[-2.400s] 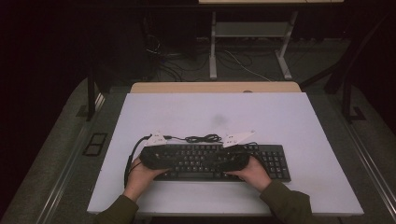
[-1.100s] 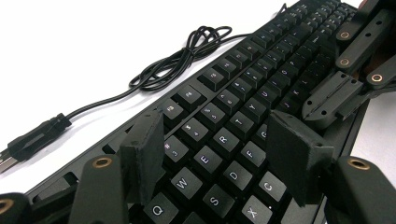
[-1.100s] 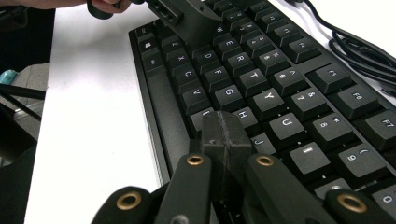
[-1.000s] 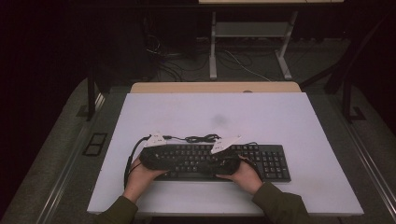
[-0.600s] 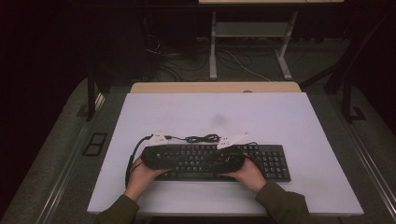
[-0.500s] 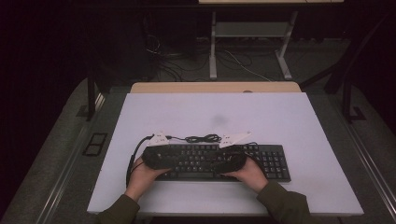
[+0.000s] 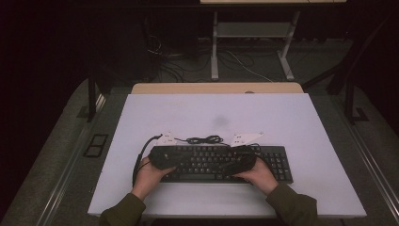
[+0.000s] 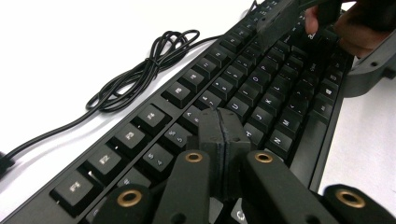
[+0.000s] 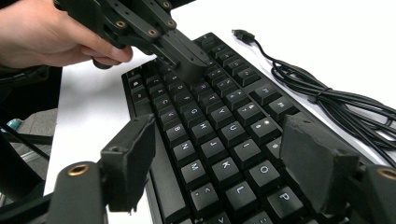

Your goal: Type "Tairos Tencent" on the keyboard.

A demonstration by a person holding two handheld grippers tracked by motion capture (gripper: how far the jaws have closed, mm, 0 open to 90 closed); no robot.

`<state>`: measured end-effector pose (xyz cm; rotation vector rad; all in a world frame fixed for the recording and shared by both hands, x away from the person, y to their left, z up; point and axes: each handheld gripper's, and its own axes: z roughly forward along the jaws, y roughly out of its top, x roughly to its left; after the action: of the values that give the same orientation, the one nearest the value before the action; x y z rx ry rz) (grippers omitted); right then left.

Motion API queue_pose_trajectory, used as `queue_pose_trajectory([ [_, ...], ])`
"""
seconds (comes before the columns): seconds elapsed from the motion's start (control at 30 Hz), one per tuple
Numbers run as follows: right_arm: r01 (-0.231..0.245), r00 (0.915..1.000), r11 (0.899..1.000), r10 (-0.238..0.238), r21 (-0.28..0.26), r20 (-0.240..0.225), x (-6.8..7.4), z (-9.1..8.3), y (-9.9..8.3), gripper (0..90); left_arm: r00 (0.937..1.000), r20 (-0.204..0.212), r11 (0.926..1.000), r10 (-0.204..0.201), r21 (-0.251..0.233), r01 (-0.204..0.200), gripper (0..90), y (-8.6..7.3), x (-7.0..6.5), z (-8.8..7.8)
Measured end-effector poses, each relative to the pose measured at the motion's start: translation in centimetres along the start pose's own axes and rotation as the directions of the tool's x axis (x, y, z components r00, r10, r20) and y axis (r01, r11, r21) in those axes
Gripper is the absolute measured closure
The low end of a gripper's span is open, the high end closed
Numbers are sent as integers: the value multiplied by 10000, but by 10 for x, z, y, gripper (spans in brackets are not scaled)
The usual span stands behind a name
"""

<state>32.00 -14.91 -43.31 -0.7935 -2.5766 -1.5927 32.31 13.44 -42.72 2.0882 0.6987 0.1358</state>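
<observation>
Two grippers hover over the black keyboard point(image 7: 221, 163) at the white table's point(image 7: 301, 122) six o'clock edge, the left gripper point(image 8: 223, 122) just pinched together on nothing, the right gripper point(image 9: 217, 154) just spreading apart over the keys, the coiled cable point(image 7: 203, 140) at the keyboard's twelve o'clock.

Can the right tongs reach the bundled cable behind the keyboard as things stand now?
Probably yes. The right tongs hover open over the keyboard, and the coiled cable lies just past its far edge on bare table, with nothing between.
</observation>
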Motion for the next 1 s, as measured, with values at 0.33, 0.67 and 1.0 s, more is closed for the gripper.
queue_pose_trajectory([
  [0.33,-61,9998,10000,62,-54,200,-8,-8,-5,218,9999,-53,9998,-112,183,112,892,-2,3,6],
  [0.67,-16,9998,9999,19,-156,182,-10,-10,-5,211,9994,-45,9969,337,718,-332,894,1,-1,20],
  [1.0,-5,10000,9993,7,-382,62,-12,-12,-1,207,10000,-42,9994,-14,336,15,891,-1,1,12],
])
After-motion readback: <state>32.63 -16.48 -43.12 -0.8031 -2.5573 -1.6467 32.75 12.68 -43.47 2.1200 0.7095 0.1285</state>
